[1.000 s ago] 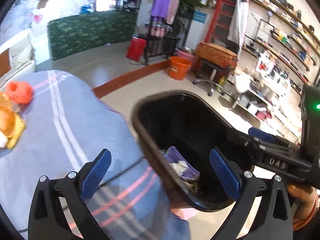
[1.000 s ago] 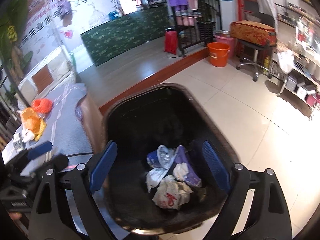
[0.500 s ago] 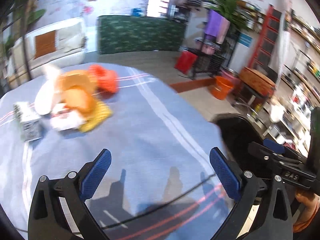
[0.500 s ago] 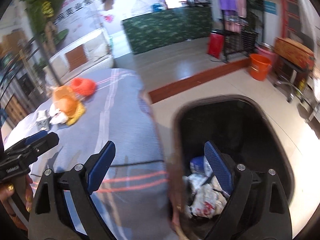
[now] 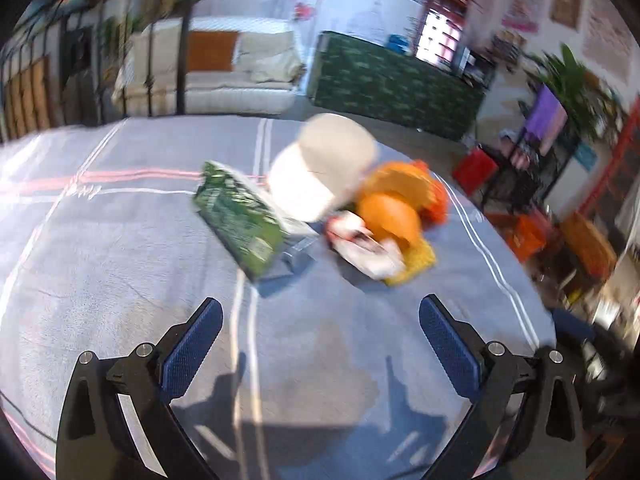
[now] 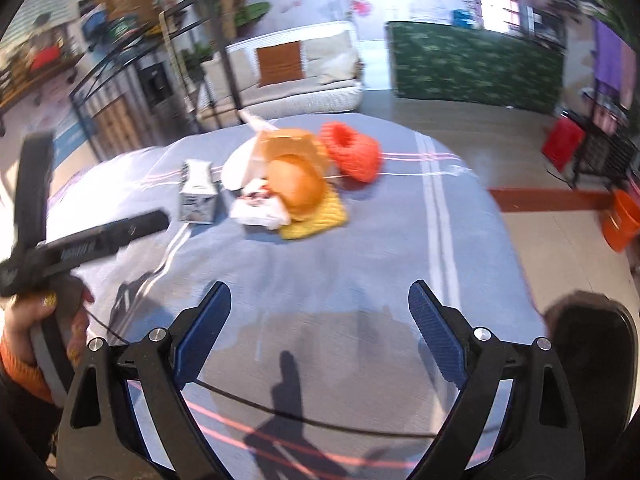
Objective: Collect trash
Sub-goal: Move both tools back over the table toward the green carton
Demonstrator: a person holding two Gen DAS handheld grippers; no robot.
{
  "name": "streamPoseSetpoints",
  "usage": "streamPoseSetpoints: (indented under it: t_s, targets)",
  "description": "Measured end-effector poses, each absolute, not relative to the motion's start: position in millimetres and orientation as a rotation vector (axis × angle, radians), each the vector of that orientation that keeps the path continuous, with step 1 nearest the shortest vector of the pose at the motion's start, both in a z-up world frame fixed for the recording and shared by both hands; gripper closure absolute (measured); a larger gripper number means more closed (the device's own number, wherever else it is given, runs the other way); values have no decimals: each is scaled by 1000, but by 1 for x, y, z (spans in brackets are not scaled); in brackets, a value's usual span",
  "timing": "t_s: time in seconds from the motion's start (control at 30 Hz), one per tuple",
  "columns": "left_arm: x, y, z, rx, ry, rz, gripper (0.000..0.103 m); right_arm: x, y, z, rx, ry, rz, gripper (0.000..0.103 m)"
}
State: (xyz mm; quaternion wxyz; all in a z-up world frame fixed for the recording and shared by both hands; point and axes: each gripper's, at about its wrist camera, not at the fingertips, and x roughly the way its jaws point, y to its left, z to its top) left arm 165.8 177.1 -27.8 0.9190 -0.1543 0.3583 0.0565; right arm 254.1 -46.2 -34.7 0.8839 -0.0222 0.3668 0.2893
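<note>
- L gripper (image 5: 320,334): jaws wide apart, nothing btwn them; hovers over bare blue tablecloth (image 5: 120,280), aimed at the trash pile, prob lining up a pick
- R gripper (image 6: 320,332): jaws also spread wide, empty; same cloth under it, pile well ahead
- trash sits clustered mid-table, items touching/overlapping; makes for a short reach but a messy single-item grasp
- green packet (image 5: 240,216): nearest L gripper, lying flat-ish, tilted; white cup (image 5: 324,172) just behind it, looks on its side, blurred so not sure
- crumpled white/red wrapper (image 5: 366,246) in front of orange round thing (image 5: 390,218); yellow mesh (image 5: 416,262) under both; red-orange net (image 6: 354,152) at far side, touching the pile
- small silver carton (image 6: 197,192) upright at pile's left in R view; cannot tell if it's the green packet's other face
- black bin (image 6: 592,344): rim peeks at R view's lower right, off table edge, near R gripper; sensible drop spot
- judgement: pick not yet begun; green packet is the easiest first grab for L; risk = dragging cloth or nudging cup
</note>
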Motion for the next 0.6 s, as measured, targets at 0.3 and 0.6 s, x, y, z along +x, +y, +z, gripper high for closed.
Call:
streamPoseSetpoints:
  t_s: [0.3,0.6]
  targets:
    - [218,225,-41,-474,792,124,9,263,3,-29,-170,753,668,14]
    - [257,251,-63,-613,873,107,31,276,34,-34,-231,777,687,14]
